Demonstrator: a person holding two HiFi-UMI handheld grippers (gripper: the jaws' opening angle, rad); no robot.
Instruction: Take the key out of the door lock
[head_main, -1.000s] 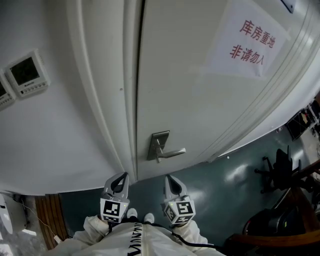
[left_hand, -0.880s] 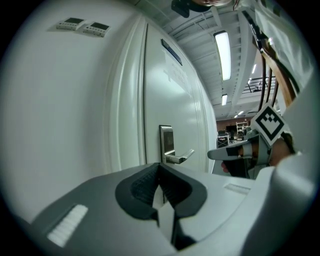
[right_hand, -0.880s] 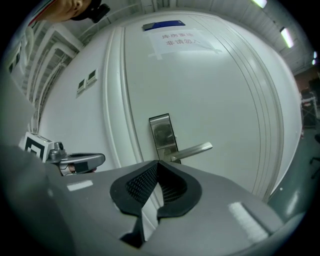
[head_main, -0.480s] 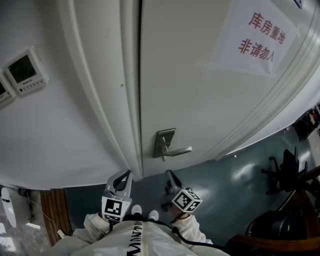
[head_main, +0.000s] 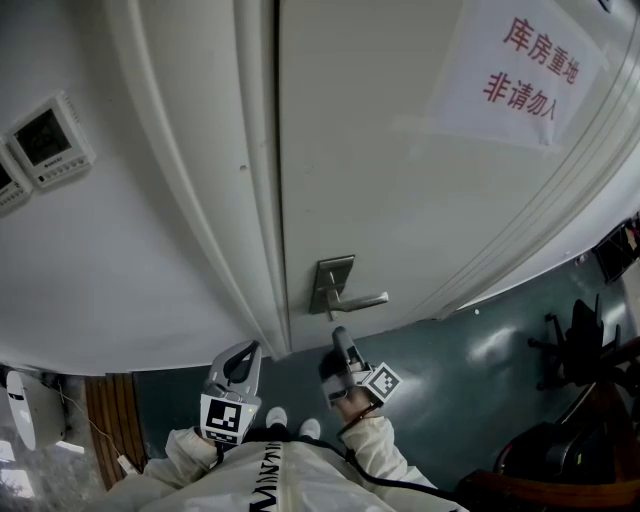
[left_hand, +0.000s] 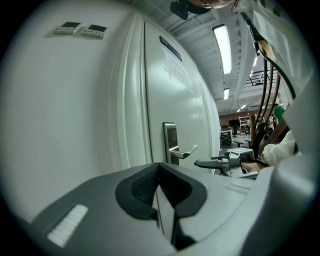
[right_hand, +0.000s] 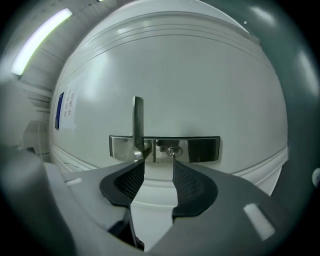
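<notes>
— Key (right_hand: 173, 151), small, silver, round-headed: where is it?
— In the cylinder of the brushed-steel lock plate (right_hand: 200, 149) on the white door (right_hand: 190, 75), just beside the steel lever handle (right_hand: 138, 120). Nothing touches it.
— And the tools?
— Right tool (right_hand: 157, 165) is spreading its jaws with nothing between them; the key stands beyond, in line with one pad. Left tool (left_hand: 159, 167) is pressed together and empty.
— So which step?
— The approach. Next, I'd judge: ease forward, shift sideways until the key's head sits between the pads, pinch, draw straight out.
— Does the head view help?
— Barely; there the key is perhaps a fleck under the plate. Only the left gripper view shows, side-on, the right tool apart from the door.
</notes>
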